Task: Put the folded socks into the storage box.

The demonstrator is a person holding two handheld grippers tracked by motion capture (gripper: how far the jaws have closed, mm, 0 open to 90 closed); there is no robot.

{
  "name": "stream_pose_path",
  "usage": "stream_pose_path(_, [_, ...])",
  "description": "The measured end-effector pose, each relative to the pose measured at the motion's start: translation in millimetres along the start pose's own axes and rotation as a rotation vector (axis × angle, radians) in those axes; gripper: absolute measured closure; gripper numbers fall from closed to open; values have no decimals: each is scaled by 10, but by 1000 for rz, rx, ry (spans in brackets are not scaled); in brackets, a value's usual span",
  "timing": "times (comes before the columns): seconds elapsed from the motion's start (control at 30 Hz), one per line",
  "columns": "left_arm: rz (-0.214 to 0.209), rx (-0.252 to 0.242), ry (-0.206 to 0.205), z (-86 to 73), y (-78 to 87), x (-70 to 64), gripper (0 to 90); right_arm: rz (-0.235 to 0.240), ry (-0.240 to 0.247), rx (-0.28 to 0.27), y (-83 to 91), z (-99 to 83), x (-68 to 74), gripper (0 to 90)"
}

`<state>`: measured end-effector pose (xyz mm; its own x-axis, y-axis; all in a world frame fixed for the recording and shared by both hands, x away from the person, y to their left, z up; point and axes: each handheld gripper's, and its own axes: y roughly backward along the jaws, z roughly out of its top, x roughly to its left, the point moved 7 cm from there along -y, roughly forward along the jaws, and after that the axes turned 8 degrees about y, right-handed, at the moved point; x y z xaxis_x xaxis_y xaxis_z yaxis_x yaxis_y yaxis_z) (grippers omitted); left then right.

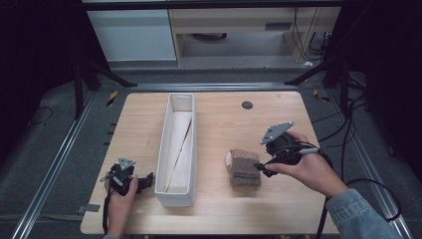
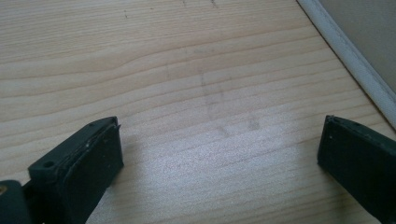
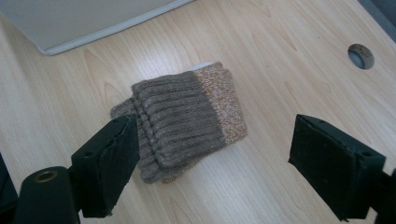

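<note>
Starting at the left, your left gripper sits low near the front left corner of the worktop, just beside the long outer wall of the white fabric storage box; its jaws stand wide apart with only bare wood grain between them, and a strip of that box wall crosses the upper right corner of the left gripper view. The box runs front to back up the worktop, open at the top, and it lies between your two hands. To its right lies the folded brown knitted sock pair, flat on the wood, well apart from the box and right at the tips of your right gripper, which is by far the nearer of the two. In the right gripper view the sock bundle lies ahead of and between the jaws, which are open wide and holding nothing; its long axis runs across the gap at a slant, the speckled orange cuff end toward the far side, the left jaw already overlapping the bundle's near corner. I judge you need only ease forward and down before closing. Beyond the socks a small round grommet sits near the far edge, and the dim room holds pale cabinets and trailing cables.
</note>
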<state>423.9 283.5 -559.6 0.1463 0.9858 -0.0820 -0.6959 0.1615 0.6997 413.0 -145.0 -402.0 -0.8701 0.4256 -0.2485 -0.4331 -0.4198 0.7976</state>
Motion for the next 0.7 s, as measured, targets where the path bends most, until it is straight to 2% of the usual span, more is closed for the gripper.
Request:
stream_pose_path(0.13, [0,0,0,0,0,0,0,12,6,5,-55,3,25,151])
stream_pose_path(0.37, [-1,0,-1,-1,1,0,0,32,13,14,-259,-42,95,142])
stream_pose_path(0.7, [-1,0,-1,-1,1,-1,0,66,47,36,-475,-101,210,151])
